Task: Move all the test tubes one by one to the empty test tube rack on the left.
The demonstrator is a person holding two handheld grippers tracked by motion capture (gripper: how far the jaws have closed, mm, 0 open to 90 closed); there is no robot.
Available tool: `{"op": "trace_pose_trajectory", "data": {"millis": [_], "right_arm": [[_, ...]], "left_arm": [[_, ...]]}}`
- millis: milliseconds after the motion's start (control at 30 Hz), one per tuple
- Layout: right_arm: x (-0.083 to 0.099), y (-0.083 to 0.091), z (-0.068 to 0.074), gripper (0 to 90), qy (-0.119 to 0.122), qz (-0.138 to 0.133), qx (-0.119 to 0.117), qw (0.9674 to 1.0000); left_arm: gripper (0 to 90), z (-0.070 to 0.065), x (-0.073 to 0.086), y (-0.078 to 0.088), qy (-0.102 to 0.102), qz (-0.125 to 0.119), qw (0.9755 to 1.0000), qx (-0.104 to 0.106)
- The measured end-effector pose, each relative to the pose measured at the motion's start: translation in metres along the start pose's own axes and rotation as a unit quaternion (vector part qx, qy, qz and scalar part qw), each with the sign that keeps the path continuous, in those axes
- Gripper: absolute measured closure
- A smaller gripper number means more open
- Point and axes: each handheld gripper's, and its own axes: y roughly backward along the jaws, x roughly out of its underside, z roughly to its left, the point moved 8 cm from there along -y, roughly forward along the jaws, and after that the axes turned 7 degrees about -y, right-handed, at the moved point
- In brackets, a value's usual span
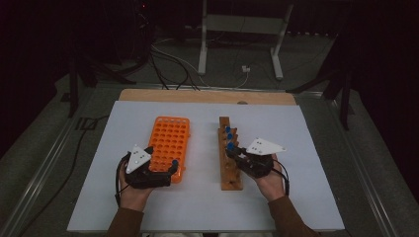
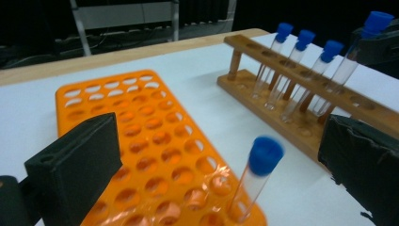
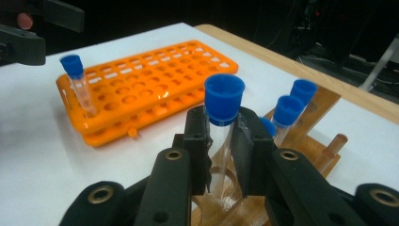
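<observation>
Blue-capped test tube (image 3: 221, 122) is clamped upright between the right gripper (image 3: 221, 141) fingers above the wooden rack (image 1: 230, 163); left gripper (image 2: 211, 155) fingers are spread around the tube (image 2: 254, 183) seated in the orange rack (image 2: 141, 141).

The blue cap (image 2: 266, 154) is blurred, and the orange rack (image 2: 141, 141) runs off the bottom edge.
</observation>
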Motion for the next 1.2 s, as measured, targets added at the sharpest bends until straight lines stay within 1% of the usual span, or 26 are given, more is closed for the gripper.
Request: {"op": "trace_pose_trajectory", "data": {"millis": [167, 233, 333, 433, 533, 633, 733, 800, 833, 900, 967, 1033, 1133, 1167, 1200], "right_arm": [[-0.01, 0.006, 0.0, 77.0, -0.006, -0.011, -0.006, 0.9999], [-0.014, 0.008, -0.001, 77.0, -0.007, -0.013, -0.007, 0.9999], [-0.019, 0.012, -0.001, 77.0, -0.008, -0.017, -0.01, 0.9998], [-0.024, 0.014, -0.001, 77.0, -0.009, -0.022, -0.012, 0.9996], [-0.029, 0.016, 0.0, 77.0, -0.008, -0.025, -0.015, 0.9995], [-0.033, 0.017, 0.002, 77.0, -0.01, -0.027, -0.019, 0.9994], [-0.037, 0.016, 0.005, 77.0, -0.014, -0.025, -0.027, 0.9992], [-0.039, 0.014, 0.008, 77.0, -0.016, -0.024, -0.033, 0.999], [-0.039, 0.013, 0.01, 77.0, -0.016, -0.022, -0.036, 0.999], [-0.041, 0.011, 0.014, 77.0, -0.015, -0.02, -0.041, 0.9989], [-0.042, 0.01, 0.017, 77.0, -0.015, -0.018, -0.046, 0.9987], [-0.043, 0.008, 0.02, 77.0, -0.017, -0.016, -0.049, 0.9985], [-0.045, 0.006, 0.024, 77.0, -0.019, -0.014, -0.055, 0.9982], [-0.046, 0.005, 0.025, 77.0, -0.019, -0.013, -0.057, 0.9981], [-0.047, 0.005, 0.027, 77.0, -0.02, -0.014, -0.06, 0.9979]], "left_arm": [[0.7, -0.01, -0.02, -0.006, -0.01, -0.014, 0.9998, 0.014], [0.7, -0.015, -0.027, -0.01, -0.018, -0.016, 0.9995, 0.019], [0.8, -0.02, -0.036, -0.016, -0.026, -0.017, 0.9993, 0.023], [1.1, -0.026, -0.044, -0.021, -0.029, -0.022, 0.9989, 0.03], [1.5, -0.033, -0.05, -0.024, -0.033, -0.027, 0.9984, 0.038], [4.2, -0.04, -0.054, -0.027, -0.036, -0.03, 0.9977, 0.049], [6.7, -0.047, -0.057, -0.031, -0.039, -0.032, 0.9969, 0.062], [7.5, -0.051, -0.057, -0.033, -0.045, -0.029, 0.9963, 0.068], [8.9, -0.053, -0.057, -0.034, -0.048, -0.028, 0.9958, 0.073], [16.4, -0.057, -0.057, -0.035, -0.049, -0.033, 0.9949, 0.082], [17.8, -0.059, -0.058, -0.037, -0.046, -0.034, 0.9945, 0.088], [21.3, -0.062, -0.058, -0.038, -0.045, -0.035, 0.9937, 0.096], [25.5, -0.066, -0.058, -0.041, -0.05, -0.03, 0.9931, 0.101], [27.7, -0.068, -0.058, -0.043, -0.051, -0.03, 0.9931, 0.102], [31.8, -0.069, -0.057, -0.044, -0.054, -0.029, 0.9928, 0.103]]}}
